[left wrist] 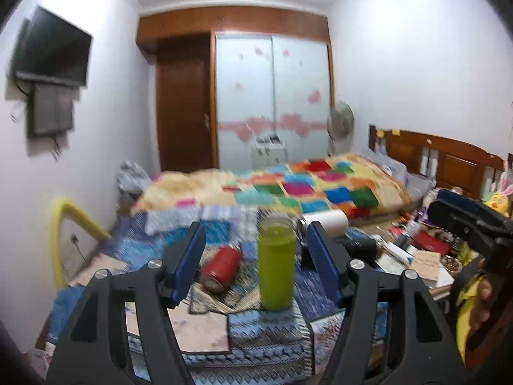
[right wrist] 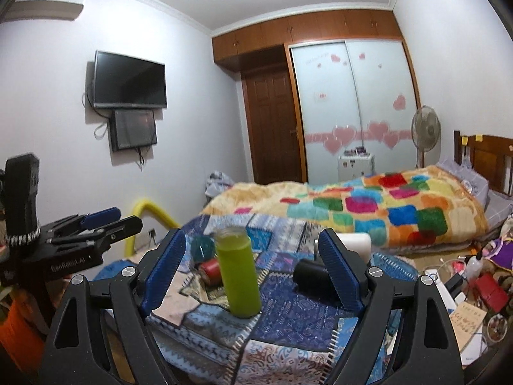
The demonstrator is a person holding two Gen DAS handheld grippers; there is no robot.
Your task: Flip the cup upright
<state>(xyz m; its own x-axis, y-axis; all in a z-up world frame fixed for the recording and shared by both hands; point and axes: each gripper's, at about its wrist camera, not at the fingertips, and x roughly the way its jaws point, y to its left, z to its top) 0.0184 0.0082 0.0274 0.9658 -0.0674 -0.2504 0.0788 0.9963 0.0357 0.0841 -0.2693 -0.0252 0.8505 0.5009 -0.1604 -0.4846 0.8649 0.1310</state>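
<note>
Patchwork-covered table (right wrist: 288, 320) | green cup (right wrist: 239, 276) upright, flip looks done | red can (left wrist: 221, 268) lying | my jaws spread, both empty

Both wrist views face the bed (left wrist: 288, 189) over the patterned cloth (right wrist: 288, 320) — sharing the nearby green cup (left wrist: 277, 266).

A smooth, matt green finish is seen on the upright cup (right wrist: 239, 277), with a clear glassy rim. The red can (left wrist: 221, 268) looks glossy metal. Patterned woven cloth (right wrist: 288, 327) covers the bench. Ribbed blue pads line the matt black plastic left tool (left wrist: 256, 263) and right tool (right wrist: 253, 271).
</note>
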